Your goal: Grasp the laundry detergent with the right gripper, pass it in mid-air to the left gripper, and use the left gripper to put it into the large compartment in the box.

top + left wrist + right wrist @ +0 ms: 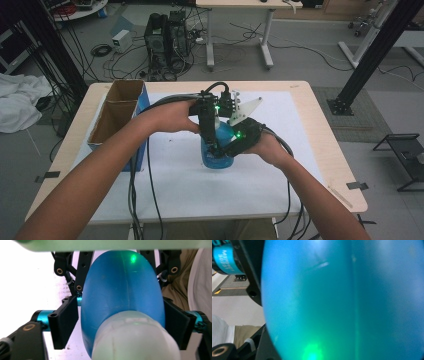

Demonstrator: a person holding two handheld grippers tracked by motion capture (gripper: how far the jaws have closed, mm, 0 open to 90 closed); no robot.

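White-covered table (175, 190), cardboard box (117, 115) at left.
Left gripper (214, 145) and right gripper (220, 149) both clamped on blue bottle (220, 147), upright.

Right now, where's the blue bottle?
In the high view the blue bottle stands mid-table on the white mat, between the left gripper and right gripper, right of the cardboard box.

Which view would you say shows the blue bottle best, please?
The left gripper view: the bottle shows whole, white top nearest, between black pads. The right gripper view gives only a blurred blue wall; in the high view, grippers and hands hide much of it.
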